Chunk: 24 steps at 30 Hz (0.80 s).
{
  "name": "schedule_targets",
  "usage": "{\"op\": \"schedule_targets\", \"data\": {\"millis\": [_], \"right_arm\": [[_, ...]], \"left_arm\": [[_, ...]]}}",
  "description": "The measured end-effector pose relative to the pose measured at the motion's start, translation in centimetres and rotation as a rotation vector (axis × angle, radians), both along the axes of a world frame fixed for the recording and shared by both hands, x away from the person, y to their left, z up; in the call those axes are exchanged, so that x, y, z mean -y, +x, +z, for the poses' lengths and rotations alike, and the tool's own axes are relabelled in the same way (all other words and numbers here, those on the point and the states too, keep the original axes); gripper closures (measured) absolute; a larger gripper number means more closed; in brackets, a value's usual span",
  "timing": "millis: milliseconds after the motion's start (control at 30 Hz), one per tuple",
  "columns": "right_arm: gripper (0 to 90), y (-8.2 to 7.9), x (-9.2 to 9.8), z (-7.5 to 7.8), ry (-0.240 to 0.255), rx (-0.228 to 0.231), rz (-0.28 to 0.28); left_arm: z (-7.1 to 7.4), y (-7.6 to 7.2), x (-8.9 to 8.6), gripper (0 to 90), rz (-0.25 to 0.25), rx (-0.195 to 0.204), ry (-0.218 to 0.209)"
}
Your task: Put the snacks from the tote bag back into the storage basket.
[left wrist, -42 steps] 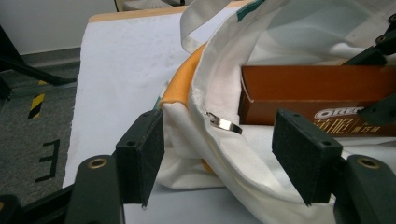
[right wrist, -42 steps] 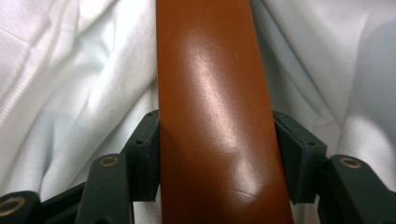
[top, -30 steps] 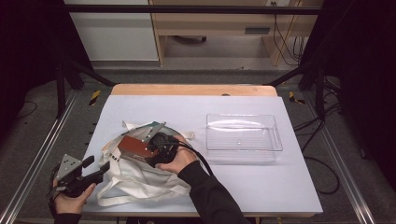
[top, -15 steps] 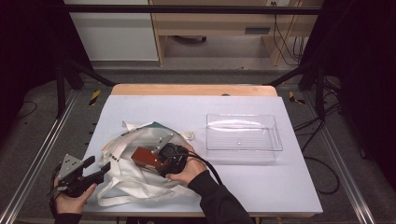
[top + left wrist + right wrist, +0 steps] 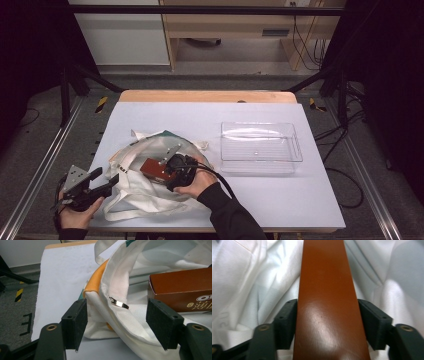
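Note:
A brown carton point(image 5: 151, 169) lies on a crumpled white tote bag point(image 5: 140, 197) at the table's near left. My right gripper point(image 5: 170, 172) reaches it from the right. In the right gripper view the carton point(image 5: 325, 277) runs lengthwise between the pads of the right gripper point(image 5: 328, 303); the jaws have just been opening and stand beside its sides. My left gripper point(image 5: 111, 181) rests at the bag's left edge, open. In the left gripper view a fold of the bag point(image 5: 117, 285) with a small metal clip point(image 5: 119, 304) sits loose within the left gripper point(image 5: 116, 305).
A clear plastic tray point(image 5: 260, 167) stands to the right of the bag. Something orange point(image 5: 96, 277) shows inside the bag's mouth. The table's left edge point(image 5: 97, 150) and near edge are close to my left hand.
My right hand has come down and toward the near edge with the carton, which now lies lower on the bag. The left hand has stayed where it was.

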State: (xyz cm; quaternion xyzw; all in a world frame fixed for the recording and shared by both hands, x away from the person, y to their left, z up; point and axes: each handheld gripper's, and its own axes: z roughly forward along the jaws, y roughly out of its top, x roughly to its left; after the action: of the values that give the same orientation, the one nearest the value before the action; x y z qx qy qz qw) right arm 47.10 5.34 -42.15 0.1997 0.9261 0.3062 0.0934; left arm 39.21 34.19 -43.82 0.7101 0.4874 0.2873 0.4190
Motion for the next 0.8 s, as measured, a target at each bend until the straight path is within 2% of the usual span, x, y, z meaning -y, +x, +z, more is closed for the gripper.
{"op": "schedule_targets", "data": {"millis": [200,233,267,400,567,600,633,667,733,800], "right_arm": [[37.8,0.3,-0.5,-0.3,-0.035,-0.042,-0.003],[37.8,0.3,-0.5,-0.3,-0.035,-0.042,-0.003],[40.5,0.3,-0.8,-0.3,-0.071,-0.04,-0.006],[42.9,0.3,-0.9,0.0,-0.086,-0.036,-0.005],[43.1,0.1,-0.6,0.5,-0.068,-0.024,0.003],[43.1,0.0,-0.2,0.9,-0.046,-0.015,0.011],[43.1,0.0,-0.2,0.9,-0.046,-0.015,0.011],[43.1,-0.2,0.3,1.4,-0.016,-0.01,0.021],[43.1,-0.3,0.5,1.6,-0.004,-0.01,0.021],[43.0,-0.6,1.4,2.5,0.043,0.01,0.03]], "left_arm": [[0.0,0.0,0.0,33.8,0.001,-0.003,0.002],[0.0,0.1,0.0,33.8,0.001,-0.004,0.001],[0.0,0.0,0.0,33.8,0.0,-0.004,0.001],[0.0,0.0,0.0,33.9,0.003,-0.004,0.005],[0.0,0.0,0.0,33.9,0.004,-0.004,0.002],[0.0,0.0,0.0,33.9,0.004,-0.004,0.002],[0.0,0.0,0.0,33.9,0.005,-0.003,0.001],[0.0,0.0,0.0,33.9,0.005,-0.002,-0.001],[0.0,0.0,0.0,33.9,0.005,-0.002,0.0],[0.0,0.0,0.0,33.7,0.001,-0.001,-0.002]]}}
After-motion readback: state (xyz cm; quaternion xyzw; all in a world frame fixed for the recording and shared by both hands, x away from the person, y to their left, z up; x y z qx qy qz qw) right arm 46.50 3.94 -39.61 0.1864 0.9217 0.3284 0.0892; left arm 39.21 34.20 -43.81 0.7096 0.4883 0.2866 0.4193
